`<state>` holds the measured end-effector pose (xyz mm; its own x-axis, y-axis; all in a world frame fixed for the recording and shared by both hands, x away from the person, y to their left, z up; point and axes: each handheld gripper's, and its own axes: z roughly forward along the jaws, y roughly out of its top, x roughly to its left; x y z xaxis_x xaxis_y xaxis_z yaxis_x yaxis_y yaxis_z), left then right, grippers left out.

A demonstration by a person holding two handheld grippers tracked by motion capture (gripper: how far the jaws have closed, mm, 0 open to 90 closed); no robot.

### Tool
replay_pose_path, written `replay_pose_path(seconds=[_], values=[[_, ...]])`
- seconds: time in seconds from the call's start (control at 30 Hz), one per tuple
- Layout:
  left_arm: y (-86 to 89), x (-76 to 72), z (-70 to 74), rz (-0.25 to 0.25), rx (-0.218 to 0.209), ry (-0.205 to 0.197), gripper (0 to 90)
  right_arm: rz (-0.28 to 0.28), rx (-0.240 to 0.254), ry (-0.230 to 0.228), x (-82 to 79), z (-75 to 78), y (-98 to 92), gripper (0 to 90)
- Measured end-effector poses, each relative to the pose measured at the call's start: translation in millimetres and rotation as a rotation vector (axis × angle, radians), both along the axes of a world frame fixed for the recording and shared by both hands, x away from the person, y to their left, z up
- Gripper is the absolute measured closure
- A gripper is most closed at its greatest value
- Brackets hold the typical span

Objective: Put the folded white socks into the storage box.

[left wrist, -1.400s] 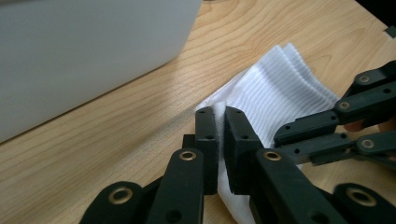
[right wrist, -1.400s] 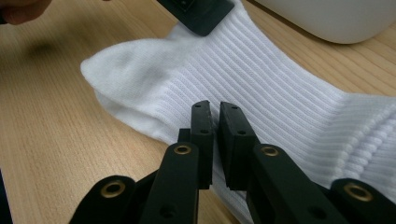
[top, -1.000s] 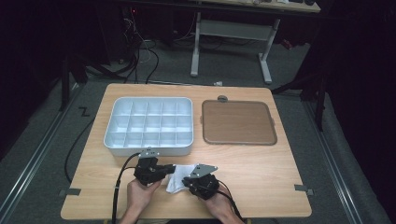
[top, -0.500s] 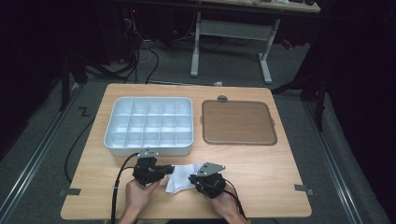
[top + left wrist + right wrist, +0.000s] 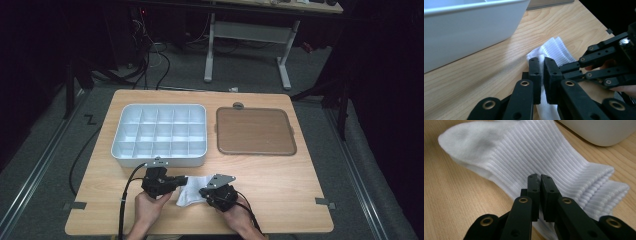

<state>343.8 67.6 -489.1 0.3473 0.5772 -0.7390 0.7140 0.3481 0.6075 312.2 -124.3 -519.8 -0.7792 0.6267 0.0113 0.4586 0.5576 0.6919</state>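
White ribbed sock (image 5: 192, 189) is laid flat on the tabletop (image 5: 280, 185), between both tongs, long axis crosswise, each hand equally near. Left tongs (image 5: 542, 65) are clenched on a pinch of its fabric; right tongs (image 5: 540, 182) likewise, having just closed. Counted: one sock, one compartment tray (image 5: 161, 134), one brown tray (image 5: 254, 131).

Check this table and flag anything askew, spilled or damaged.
Nothing stands out. The white sock lies flat on the table, pinched by the left gripper and right gripper. The compartment tray and brown mat sit square, side by side.
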Motion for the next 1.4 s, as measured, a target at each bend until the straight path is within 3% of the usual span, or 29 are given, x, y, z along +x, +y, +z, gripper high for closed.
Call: replay_pose_path(seconds=[0.23,0.57,0.7,0.83,0.97,1.17,1.4], values=[[-2.2,0.1,7.4,-0.013,-0.025,-0.009,85.9,0.028,0.008,0.005,3.4,-0.7,6.0,87.4],[-3.7,2.2,7.5,-0.002,-0.052,-0.014,86.0,0.064,0.004,0.019,9.2,0.0,20.0,87.7],[-5.8,5.5,4.1,0.004,-0.045,-0.007,86.0,0.066,0.010,0.028,10.0,0.2,21.2,87.5],[-5.5,6.7,2.7,0.015,-0.029,-0.006,86.0,0.063,0.004,-0.005,5.7,4.7,18.3,83.6],[-6.0,6.2,1.7,0.017,-0.011,-0.006,86.0,0.037,0.032,-0.031,0.5,14.4,9.5,81.7],[-7.0,5.9,0.8,0.020,0.002,-0.005,86.0,-0.044,0.080,-0.060,-2.0,24.6,-15.7,79.7],[-8.3,5.5,0.5,0.022,0.006,0.001,86.0,-0.141,0.096,-0.044,0.6,24.0,-38.7,78.0]])
